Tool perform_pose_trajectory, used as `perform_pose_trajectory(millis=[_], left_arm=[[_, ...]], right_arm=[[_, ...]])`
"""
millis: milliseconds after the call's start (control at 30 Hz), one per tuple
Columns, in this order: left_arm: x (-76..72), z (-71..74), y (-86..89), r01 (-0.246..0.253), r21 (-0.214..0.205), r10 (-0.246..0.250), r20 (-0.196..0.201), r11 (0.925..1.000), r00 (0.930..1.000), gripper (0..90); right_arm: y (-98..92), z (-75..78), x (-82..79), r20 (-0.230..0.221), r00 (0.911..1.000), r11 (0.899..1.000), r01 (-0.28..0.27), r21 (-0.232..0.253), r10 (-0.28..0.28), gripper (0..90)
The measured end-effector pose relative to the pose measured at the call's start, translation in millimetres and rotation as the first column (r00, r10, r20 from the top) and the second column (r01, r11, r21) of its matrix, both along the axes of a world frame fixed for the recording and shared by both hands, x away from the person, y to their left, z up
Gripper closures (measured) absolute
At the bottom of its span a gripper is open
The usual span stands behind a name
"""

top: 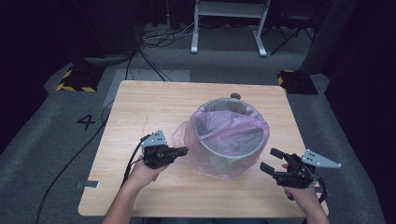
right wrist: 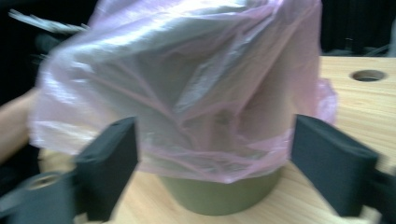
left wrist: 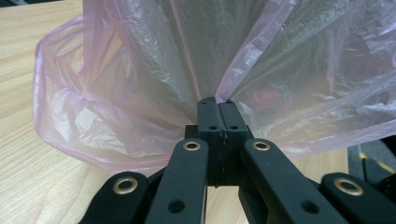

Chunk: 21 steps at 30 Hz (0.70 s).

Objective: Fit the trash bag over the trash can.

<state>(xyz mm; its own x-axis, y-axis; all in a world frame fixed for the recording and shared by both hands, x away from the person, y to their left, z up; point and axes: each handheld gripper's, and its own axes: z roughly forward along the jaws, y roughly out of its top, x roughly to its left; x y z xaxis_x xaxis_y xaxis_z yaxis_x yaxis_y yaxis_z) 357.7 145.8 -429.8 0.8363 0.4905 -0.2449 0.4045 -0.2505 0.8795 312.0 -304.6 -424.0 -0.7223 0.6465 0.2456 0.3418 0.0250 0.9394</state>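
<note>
A grey round bucket [top: 229, 140] stands on the wooden table [top: 149, 102], lined with a thin pink plastic bag [top: 219, 119] whose edge hangs down its outside. My left gripper [top: 184, 150] is at the bucket's left side, shut on a gathered fold of the bag [left wrist: 140, 70]; in the left gripper view the jaws [left wrist: 217, 105] meet with the film pinched between them. My right gripper [top: 270, 160] is to the bucket's lower right, open, a short way from the bag. Its jaws [right wrist: 215, 135] stand wide apart, framing the bag [right wrist: 187, 70] and the bucket's base [right wrist: 219, 193].
A small dark knob [top: 235, 96] sits just behind the bucket's far rim. The table has a round hole [right wrist: 367, 75] in its top. On the floor behind are a white frame [top: 229, 18], cables [top: 154, 37] and yellow-and-black striped bases [top: 77, 79].
</note>
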Motion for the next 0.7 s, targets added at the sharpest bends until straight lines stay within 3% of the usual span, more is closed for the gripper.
perform_pose_trajectory(millis=[100,200,300,367,433,567,600,700], left_arm=[[0.6,1.9,-4.7,0.01,0.004,-0.01,0.007,0.9999,0.9999,89.9],[-0.1,6.5,-8.8,0.025,0.001,-0.025,0.022,0.9997,0.9994,90.0],[-0.6,9.8,-11.9,0.037,0.0,-0.037,0.029,0.9993,0.9989,89.9],[-1.1,10.1,-13.1,0.045,-0.005,-0.045,0.028,0.999,0.9986,90.0],[-1.6,8.9,-13.9,0.048,0.012,-0.048,0.023,0.9988,0.9986,90.0],[-0.5,3.4,-12.2,0.028,0.056,-0.027,-0.02,0.998,0.9994,90.0],[0.7,0.1,-11.3,0.015,0.086,-0.011,-0.048,0.9962,0.9988,90.0],[-0.2,-10.9,-9.1,0.014,0.127,-0.004,-0.079,0.9918,0.9969,90.0]], right_arm=[[8.1,3.8,9.0,0.011,0.9999,1.0,-0.006,-0.025,0.006,15.7],[16.2,9.9,15.7,0.029,0.9987,0.999,-0.04,-0.026,0.041,23.3],[21.4,15.8,17.6,0.042,0.9972,0.998,-0.061,-0.019,0.062,47.8],[22.6,17.9,16.3,0.055,0.9966,0.998,-0.059,-0.028,0.06,71.7],[22.2,17.9,14.2,0.059,0.9966,0.998,-0.056,-0.031,0.057,90.0],[23.1,11.8,10.0,0.019,0.9956,0.994,-0.09,-0.06,0.091,90.0],[24.3,9.3,8.0,0.003,0.9954,0.993,-0.095,-0.072,0.096,90.0],[28.7,-3.0,4.5,-0.032,0.994,0.986,-0.108,-0.123,0.105,90.0]])
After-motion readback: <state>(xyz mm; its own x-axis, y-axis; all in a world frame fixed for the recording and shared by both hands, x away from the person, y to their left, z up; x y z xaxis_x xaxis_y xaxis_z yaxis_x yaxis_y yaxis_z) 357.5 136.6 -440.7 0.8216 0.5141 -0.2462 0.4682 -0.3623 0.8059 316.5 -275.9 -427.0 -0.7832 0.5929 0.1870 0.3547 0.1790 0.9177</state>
